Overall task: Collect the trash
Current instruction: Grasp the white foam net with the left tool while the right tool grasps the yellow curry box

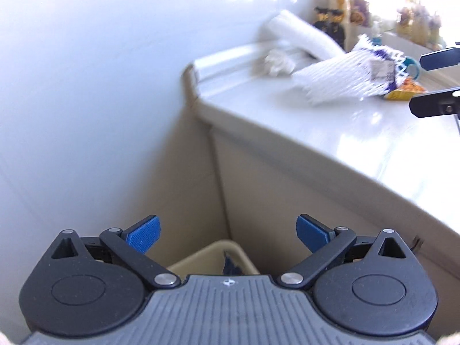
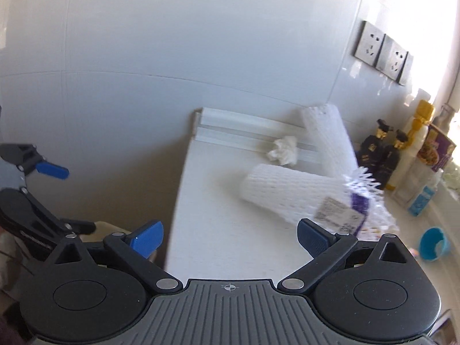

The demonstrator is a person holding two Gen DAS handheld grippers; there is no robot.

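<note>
Trash lies on the counter (image 2: 230, 230): two foam nets (image 2: 290, 192), a crumpled tissue (image 2: 283, 149) against the back ledge, and a yellow wrapper (image 1: 402, 92) further along. We hold both claws spread and empty, the left gripper (image 1: 228, 234) over the bin (image 1: 201, 258) on the floor by the cabinet, the right gripper (image 2: 230, 238) facing the nearer net. We judge the springy nets may slip from a pinch near an end and fall beside the narrow bin, and a reach for the far one could knock over the bottles (image 2: 379, 155) just beside it.
</note>
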